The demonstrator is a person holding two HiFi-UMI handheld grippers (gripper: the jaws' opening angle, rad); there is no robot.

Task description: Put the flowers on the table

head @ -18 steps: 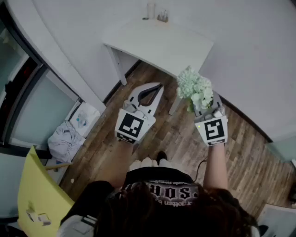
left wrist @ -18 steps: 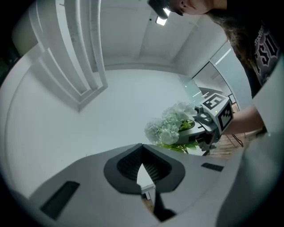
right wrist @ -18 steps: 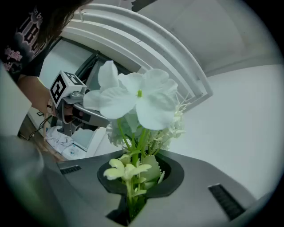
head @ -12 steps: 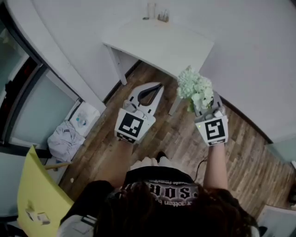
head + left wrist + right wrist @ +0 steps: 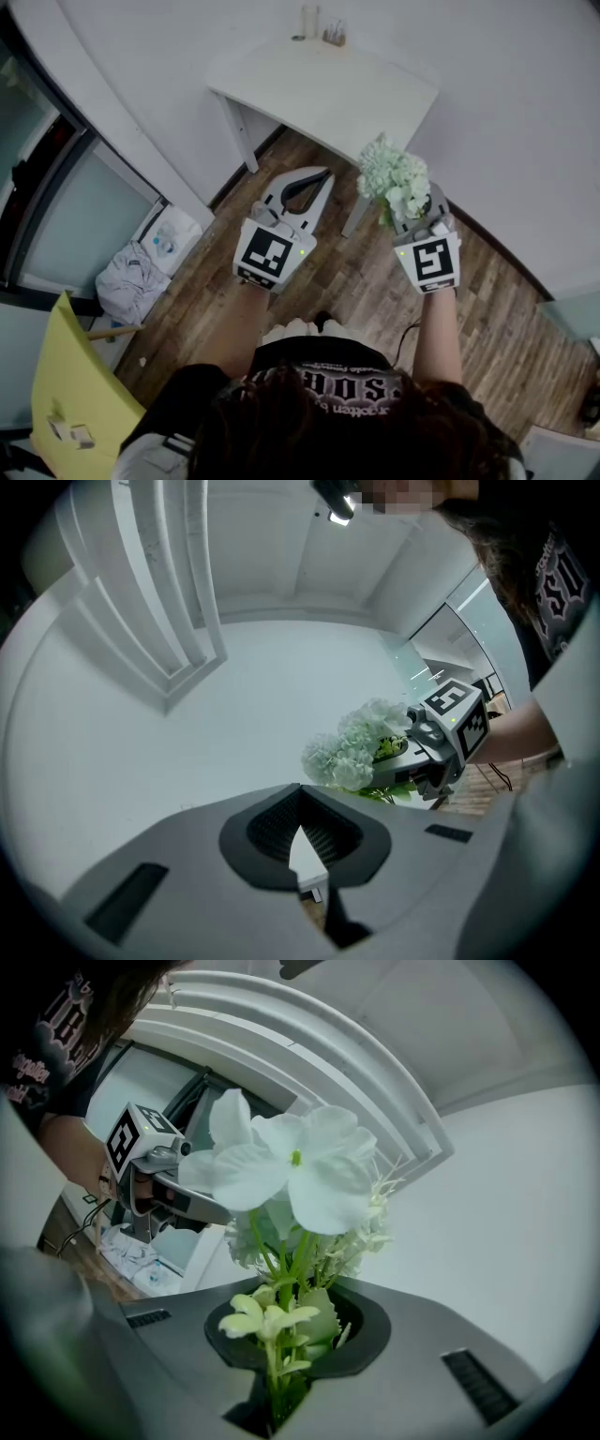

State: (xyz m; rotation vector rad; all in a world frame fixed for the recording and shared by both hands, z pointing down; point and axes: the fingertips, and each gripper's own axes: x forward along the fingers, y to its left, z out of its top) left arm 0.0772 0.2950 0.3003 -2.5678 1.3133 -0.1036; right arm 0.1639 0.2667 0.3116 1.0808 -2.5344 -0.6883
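Observation:
The flowers (image 5: 394, 181), a bunch of pale green and white blooms, stand up out of my right gripper (image 5: 413, 212), which is shut on their stems. In the right gripper view the blooms (image 5: 291, 1176) fill the middle and the stems run down between the jaws of the right gripper (image 5: 300, 1302). The white table (image 5: 323, 89) stands ahead against the wall, beyond both grippers. My left gripper (image 5: 323, 174) is held level to the left of the flowers, shut with nothing in it. Its tips meet in its own view (image 5: 300, 789), where the flowers (image 5: 361, 747) show to the right.
A glass (image 5: 307, 19) and small items (image 5: 330, 35) stand at the table's far edge. On the wooden floor at the left lies a white bundle (image 5: 141, 267) beside a glass door. A yellow chair (image 5: 75, 394) is at lower left. White walls close in behind the table.

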